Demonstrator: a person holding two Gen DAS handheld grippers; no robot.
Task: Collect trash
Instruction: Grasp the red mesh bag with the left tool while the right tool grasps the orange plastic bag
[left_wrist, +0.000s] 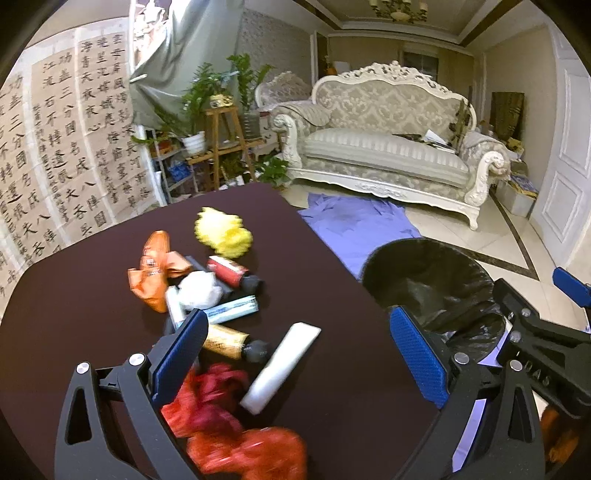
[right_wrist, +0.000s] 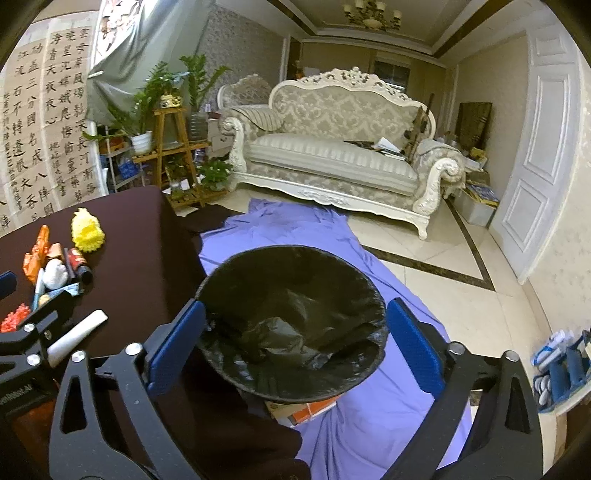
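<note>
1. Left tongs (left_wrist: 295, 339) are hanging spread and empty over the dark surface (left_wrist: 92, 295) at lower centre of the left wrist view, gripping nothing
2. Right tongs (right_wrist: 295, 343) are standing spread, nothing between the pads, framing the black-lined bin (right_wrist: 291, 325) at centre of the right wrist view
3. Trash is lying in a loose heap on the surface: a yellow crumpled wad (left_wrist: 223, 232) at upper centre, an orange wrapper (left_wrist: 151, 273) to its lower left, a white tube (left_wrist: 280, 365) and red crumpled plastic (left_wrist: 221, 417) at the bottom
4. The bin, sitting on a purple sheet (right_wrist: 369, 424) at the surface's right edge, is showing only its liner, so nearly all the collecting appears to be remaining
</note>
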